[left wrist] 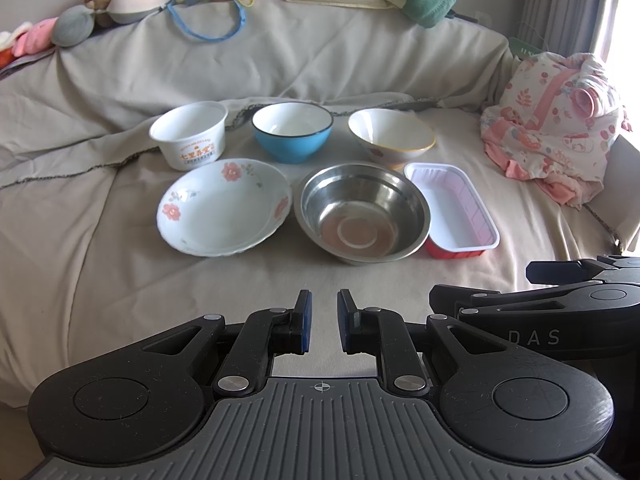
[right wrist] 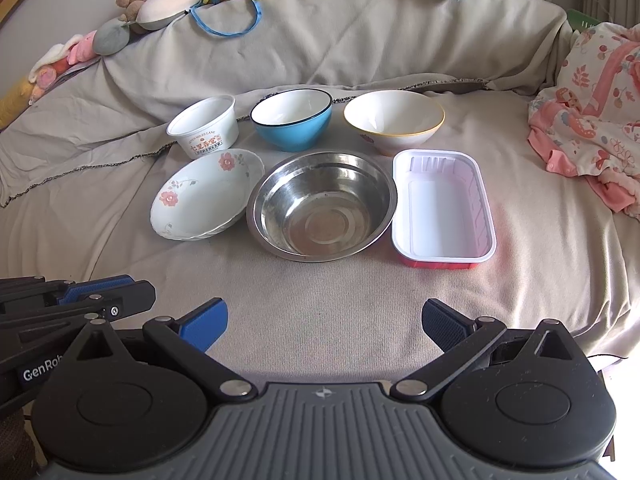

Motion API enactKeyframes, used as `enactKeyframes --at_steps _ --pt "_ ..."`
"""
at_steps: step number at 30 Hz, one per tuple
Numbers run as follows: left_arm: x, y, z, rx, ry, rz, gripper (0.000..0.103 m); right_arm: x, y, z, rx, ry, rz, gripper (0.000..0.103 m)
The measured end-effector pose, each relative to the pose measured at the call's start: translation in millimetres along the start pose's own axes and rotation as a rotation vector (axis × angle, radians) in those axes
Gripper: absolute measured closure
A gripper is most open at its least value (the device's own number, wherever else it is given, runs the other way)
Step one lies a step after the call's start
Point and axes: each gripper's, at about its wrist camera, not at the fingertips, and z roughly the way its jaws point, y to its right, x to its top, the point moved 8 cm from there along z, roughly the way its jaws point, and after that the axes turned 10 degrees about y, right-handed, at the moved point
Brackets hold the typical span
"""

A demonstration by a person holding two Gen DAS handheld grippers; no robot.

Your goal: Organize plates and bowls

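Right wrist view: we see six dishes mid-sofa, ahead of both grippers; our right gripper [right wrist: 324, 328], released and empty, faces the steel bowl [right wrist: 322, 206]; left gripper [left wrist: 324, 320] clenched, empty.

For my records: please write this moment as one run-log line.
left gripper: shut, empty | right gripper: open, empty | steel bowl: untouched

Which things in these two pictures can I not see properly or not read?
- Small print on the white tub: too small to read in both views.
- Outside pattern of the yellow-rimmed bowl: mostly hidden by the steel bowl and red tray.
- Toys and cloths at the top of the sofa: cut off by the upper edge.
- Right gripper: in the left wrist view, cut off by the right edge.
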Motion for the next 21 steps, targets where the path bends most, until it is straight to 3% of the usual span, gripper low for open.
enactKeyframes --at_steps 21 --pt "2.5 0.9 10.4 0.005 -0.016 0.013 0.085 3.5 5.3 5.4 0.019 -0.003 0.018 0.0"
